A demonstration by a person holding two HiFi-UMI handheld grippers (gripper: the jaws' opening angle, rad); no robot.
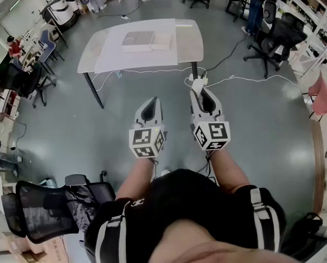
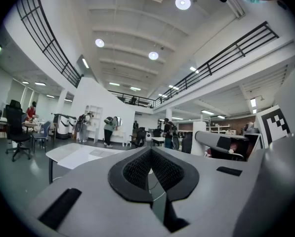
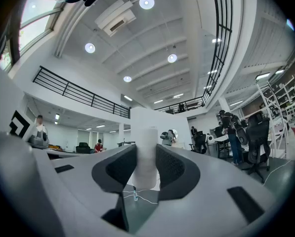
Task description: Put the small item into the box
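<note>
A white table [image 1: 103,48] stands well ahead of me on the grey floor. A flat grey box [image 1: 138,38] lies on a white sheet on it. Both grippers are held at waist height, short of the table. My right gripper [image 1: 199,90] is shut on a small white cylinder [image 1: 198,83]. In the right gripper view the white cylinder [image 3: 147,164] stands upright between the dark pads of my right gripper [image 3: 146,148]. My left gripper [image 1: 153,101] is shut and holds nothing. In its own view the left gripper [image 2: 151,152] has its tips together, with the table [image 2: 73,154] beyond.
White cables [image 1: 152,70] trail over the floor in front of the table. A black mesh chair [image 1: 42,215] stands close at my left. More office chairs [image 1: 278,37] and desks line the right side, and benches [image 1: 21,64] the left.
</note>
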